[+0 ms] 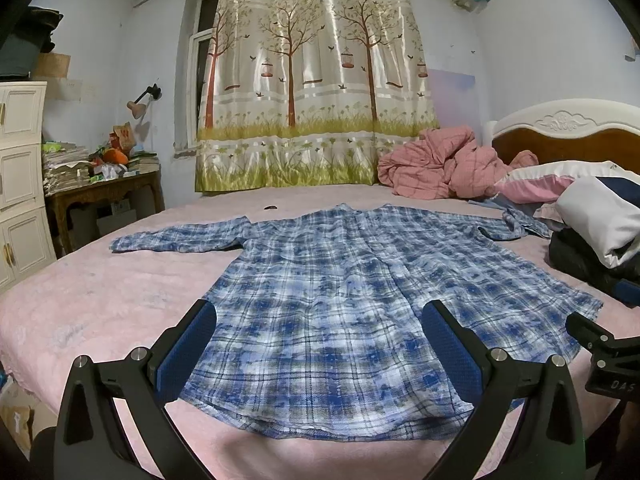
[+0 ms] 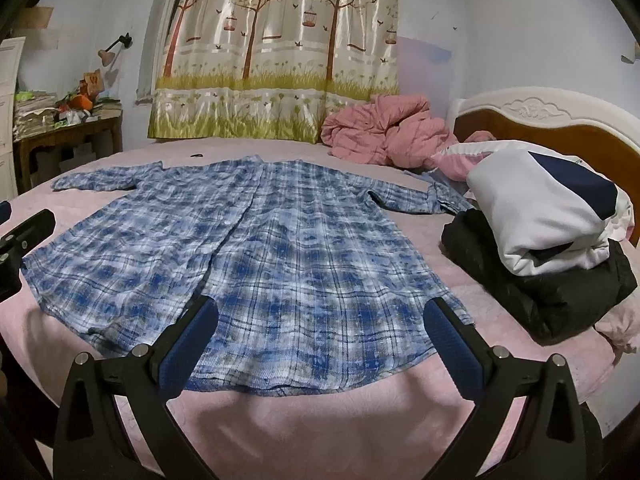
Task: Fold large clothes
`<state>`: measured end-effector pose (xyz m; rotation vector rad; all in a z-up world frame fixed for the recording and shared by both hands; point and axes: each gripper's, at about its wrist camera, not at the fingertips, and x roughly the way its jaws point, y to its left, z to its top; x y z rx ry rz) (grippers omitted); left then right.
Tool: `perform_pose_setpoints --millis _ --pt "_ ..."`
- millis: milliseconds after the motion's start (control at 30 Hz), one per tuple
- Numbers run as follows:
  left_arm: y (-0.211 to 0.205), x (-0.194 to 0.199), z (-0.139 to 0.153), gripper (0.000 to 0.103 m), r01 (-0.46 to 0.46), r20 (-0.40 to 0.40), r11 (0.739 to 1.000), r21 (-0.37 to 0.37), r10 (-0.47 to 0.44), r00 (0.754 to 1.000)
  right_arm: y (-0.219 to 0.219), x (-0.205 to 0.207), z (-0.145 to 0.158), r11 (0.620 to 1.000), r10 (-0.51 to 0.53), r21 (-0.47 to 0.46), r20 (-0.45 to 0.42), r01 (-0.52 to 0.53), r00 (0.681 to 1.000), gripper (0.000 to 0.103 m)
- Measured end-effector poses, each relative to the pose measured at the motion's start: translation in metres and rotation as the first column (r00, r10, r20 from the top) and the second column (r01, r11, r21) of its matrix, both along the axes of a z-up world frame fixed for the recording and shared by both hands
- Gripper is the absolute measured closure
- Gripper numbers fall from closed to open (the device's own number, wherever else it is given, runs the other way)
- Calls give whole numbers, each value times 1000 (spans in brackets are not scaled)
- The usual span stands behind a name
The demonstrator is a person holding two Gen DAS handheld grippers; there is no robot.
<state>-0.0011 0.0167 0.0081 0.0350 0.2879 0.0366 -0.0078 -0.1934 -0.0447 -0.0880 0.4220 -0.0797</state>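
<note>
Pre-fold: both hand-held grippers spread wide and empty over the hem of a flat plaid shirt.

Left hand-held gripper (image 1: pixel 320 320): jaws wide apart, holding nothing, poised just above the hem near its left half. Right hand-held gripper (image 2: pixel 322 318): likewise spread and empty, over the right half of the hem. Plaid shirt (image 1: pixel 340 300) lies laid out on the pink bed (image 1: pixel 100 300), hem toward the grippers, collar at the far end, left sleeve (image 1: pixel 176 238) and right sleeve (image 2: pixel 416 198) stretched outward. No fold made yet, as judged. Next move likely calls for pinching a side edge or sleeve and carrying it across the centre line; thin cloth, so the jaws must go low to catch it without bunching. Stack of folded clothes (image 2: pixel 540 240) sits close to the right sleeve.
</note>
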Motion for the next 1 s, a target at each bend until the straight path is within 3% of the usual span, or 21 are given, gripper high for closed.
perform_pose_setpoints --millis 433,1000 --pt "2 -4 3 0 22 31 1000 3 -22 999 2 -2 2 1000 -7 -17 22 7 1000 1" --pt "-13 -4 2 0 23 11 998 55 -24 1000 7 -7 4 999 -8 -53 55 11 998 0"
